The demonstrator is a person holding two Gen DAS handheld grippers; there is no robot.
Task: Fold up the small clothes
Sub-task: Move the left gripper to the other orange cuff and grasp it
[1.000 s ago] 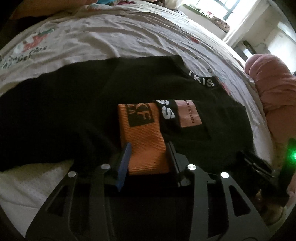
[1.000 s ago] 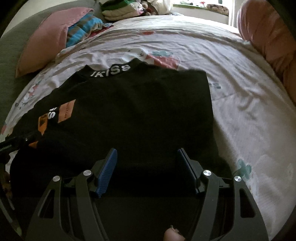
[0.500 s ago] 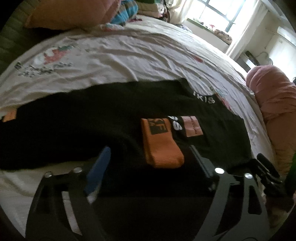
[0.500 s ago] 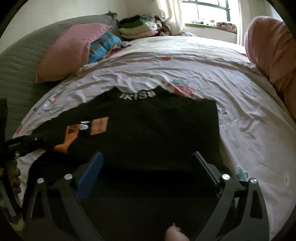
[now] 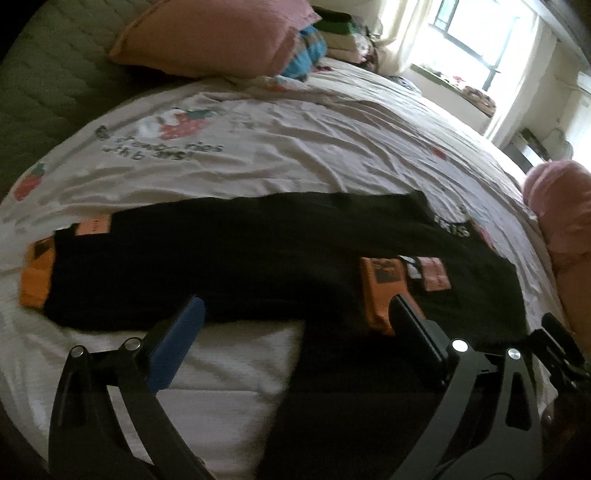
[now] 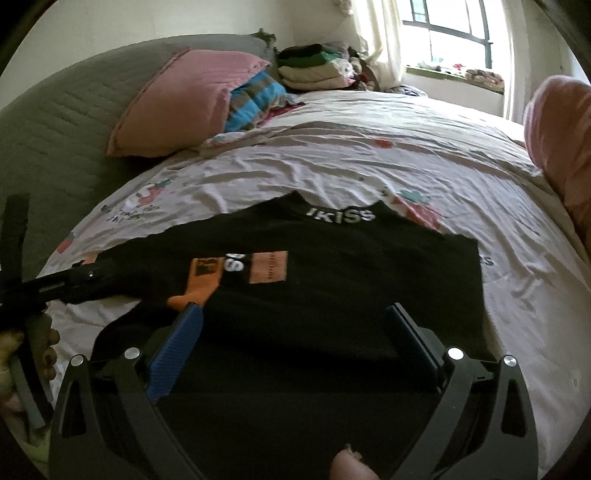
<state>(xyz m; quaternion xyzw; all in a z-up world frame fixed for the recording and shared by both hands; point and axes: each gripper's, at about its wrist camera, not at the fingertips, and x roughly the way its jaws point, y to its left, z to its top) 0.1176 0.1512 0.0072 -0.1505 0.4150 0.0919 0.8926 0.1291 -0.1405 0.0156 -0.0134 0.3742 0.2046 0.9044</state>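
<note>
Black knit sweater (image 6: pixel 332 288), ribbed orange cuff (image 5: pixel 380 295)

A bed (image 6: pixel 369 158) covered by a pale sheet printed with strawberries and lettering is seen filling most of the room, backed by a grey-green quilted headboard (image 6: pixel 74 110) against a plain light wall (image 6: pixel 129 26). A pink pillow (image 6: pixel 177 99), a striped blue cloth (image 6: pixel 255 96) and a stack of folded clothes (image 6: pixel 314 68) are set at its head. Daylight is let in through a dark-framed window (image 6: pixel 450 33) hung with pale curtains, above a cluttered sill (image 6: pixel 461 74).
</note>
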